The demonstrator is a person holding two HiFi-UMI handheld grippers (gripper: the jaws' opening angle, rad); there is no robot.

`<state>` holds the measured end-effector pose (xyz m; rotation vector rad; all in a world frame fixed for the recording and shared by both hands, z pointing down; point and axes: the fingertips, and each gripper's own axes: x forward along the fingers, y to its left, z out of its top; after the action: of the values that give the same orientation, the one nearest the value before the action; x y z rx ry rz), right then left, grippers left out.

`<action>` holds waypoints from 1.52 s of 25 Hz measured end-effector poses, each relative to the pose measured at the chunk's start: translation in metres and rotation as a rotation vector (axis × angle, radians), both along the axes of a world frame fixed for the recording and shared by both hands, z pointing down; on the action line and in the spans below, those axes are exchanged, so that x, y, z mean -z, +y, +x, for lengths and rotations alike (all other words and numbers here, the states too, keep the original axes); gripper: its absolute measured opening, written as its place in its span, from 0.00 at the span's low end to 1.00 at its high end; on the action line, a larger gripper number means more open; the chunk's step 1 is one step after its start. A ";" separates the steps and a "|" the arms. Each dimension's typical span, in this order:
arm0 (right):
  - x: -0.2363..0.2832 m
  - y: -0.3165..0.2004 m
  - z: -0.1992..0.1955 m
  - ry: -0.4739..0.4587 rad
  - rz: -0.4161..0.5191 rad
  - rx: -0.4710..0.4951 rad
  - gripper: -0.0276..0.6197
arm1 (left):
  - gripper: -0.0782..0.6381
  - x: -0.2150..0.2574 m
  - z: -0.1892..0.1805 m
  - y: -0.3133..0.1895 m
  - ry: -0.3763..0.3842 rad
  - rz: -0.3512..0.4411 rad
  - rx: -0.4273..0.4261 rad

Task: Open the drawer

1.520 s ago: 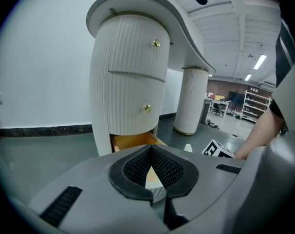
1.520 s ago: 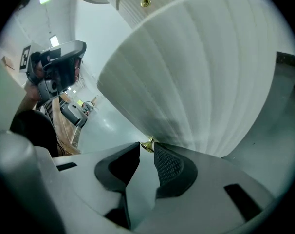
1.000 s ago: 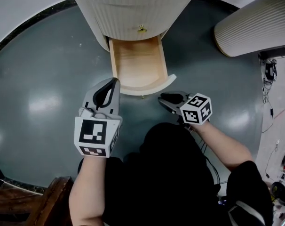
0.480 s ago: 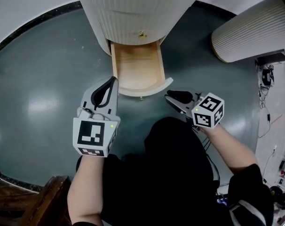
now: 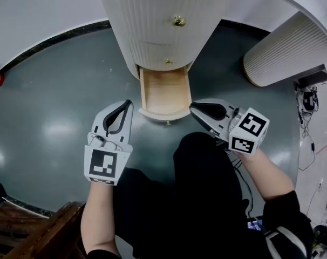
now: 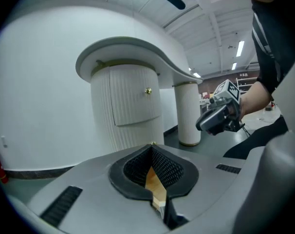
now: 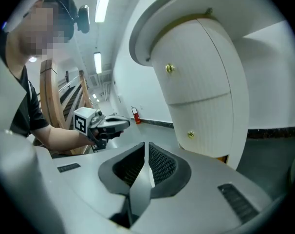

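The cream ribbed cabinet (image 5: 158, 20) stands at the top of the head view. Its bottom drawer (image 5: 164, 90) is pulled out, bare wood inside, with a brass knob (image 5: 168, 122) on its front. My left gripper (image 5: 125, 104) hangs left of the drawer front and apart from it, shut with nothing held; its tips meet (image 6: 151, 147). My right gripper (image 5: 197, 107) hangs right of the drawer front and touches nothing. Its jaws have just been closing and stand at a thin slit (image 7: 146, 147) with nothing between them. Each gripper view shows the other gripper: the right one (image 6: 218, 118), the left one (image 7: 106, 125).
Two more brass knobs (image 5: 178, 21) (image 5: 168, 61) sit on the closed fronts above. A second ribbed column (image 5: 282, 47) stands at the right. Cables (image 5: 309, 99) lie at the far right, dark wooden furniture (image 5: 39, 231) at the lower left. The floor (image 5: 55, 123) is glossy grey.
Both grippers have risen, the right one more, so the cabinet and drawer look smaller and lower beneath them. The drawer stays pulled out. The right gripper's marker cube has rolled.
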<state>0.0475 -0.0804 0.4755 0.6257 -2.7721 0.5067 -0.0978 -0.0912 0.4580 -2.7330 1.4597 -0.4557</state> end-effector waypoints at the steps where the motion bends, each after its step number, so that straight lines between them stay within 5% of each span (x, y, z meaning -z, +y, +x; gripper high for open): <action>1: 0.013 -0.001 -0.004 -0.019 0.022 0.004 0.09 | 0.12 0.005 -0.004 0.003 0.006 0.007 -0.005; 10: 0.060 0.000 -0.026 -0.110 0.109 0.005 0.08 | 0.12 0.035 -0.061 0.006 -0.096 0.085 0.123; 15: 0.072 0.000 -0.035 -0.139 0.139 -0.017 0.07 | 0.12 0.071 -0.053 0.035 0.105 0.016 0.121; 23: 0.126 0.043 -0.045 -0.197 0.213 -0.003 0.07 | 0.12 0.101 -0.023 0.091 0.216 -0.021 0.178; 30: 0.139 0.091 -0.046 -0.227 0.233 0.008 0.07 | 0.12 0.137 -0.009 0.115 0.187 0.067 0.192; 38: 0.149 0.099 -0.028 -0.226 0.267 -0.025 0.07 | 0.12 0.131 0.007 0.122 0.186 0.051 0.183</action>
<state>0.0197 0.0190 0.3261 0.6992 -3.0808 0.2244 -0.0905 0.0310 0.3270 -2.6757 1.7476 -0.1666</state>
